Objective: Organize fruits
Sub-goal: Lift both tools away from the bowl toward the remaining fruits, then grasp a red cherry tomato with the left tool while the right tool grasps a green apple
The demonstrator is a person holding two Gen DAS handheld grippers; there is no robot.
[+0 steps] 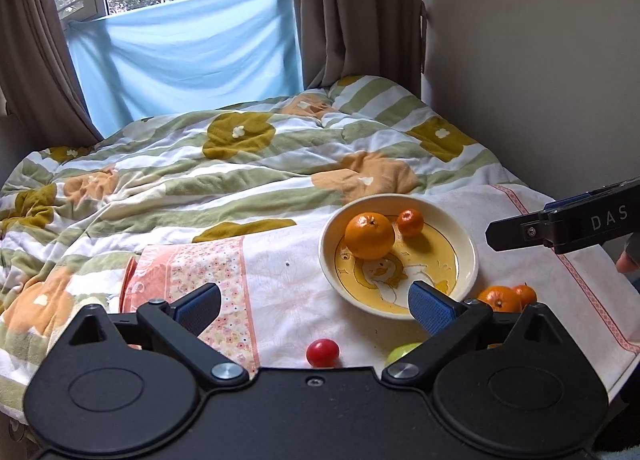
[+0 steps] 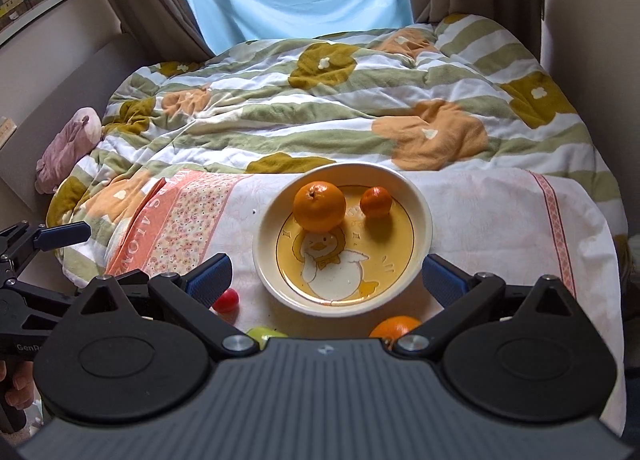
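Observation:
A cream bowl with a yellow duck picture (image 1: 466,250) (image 2: 420,199) sits on a white towel on the bed. In it lie a large orange (image 1: 369,235) (image 2: 319,205) and a small mandarin (image 1: 410,222) (image 2: 376,201). On the towel in front of the bowl lie a small red fruit (image 1: 322,352) (image 2: 226,300), a green fruit (image 1: 401,352) (image 2: 262,334), an orange (image 1: 500,298) (image 2: 394,327) and a smaller mandarin (image 1: 526,294). My left gripper (image 1: 316,306) is open and empty above the towel. My right gripper (image 2: 326,280) is open and empty over the bowl's near rim.
The white and pink towel (image 1: 280,272) (image 2: 480,211) covers the near part of a rumpled flowered quilt (image 1: 240,163) (image 2: 340,107). Curtains and a blue sheet hang behind the bed. A wall stands at the right. A pink bundle (image 2: 68,147) lies at the bed's left edge.

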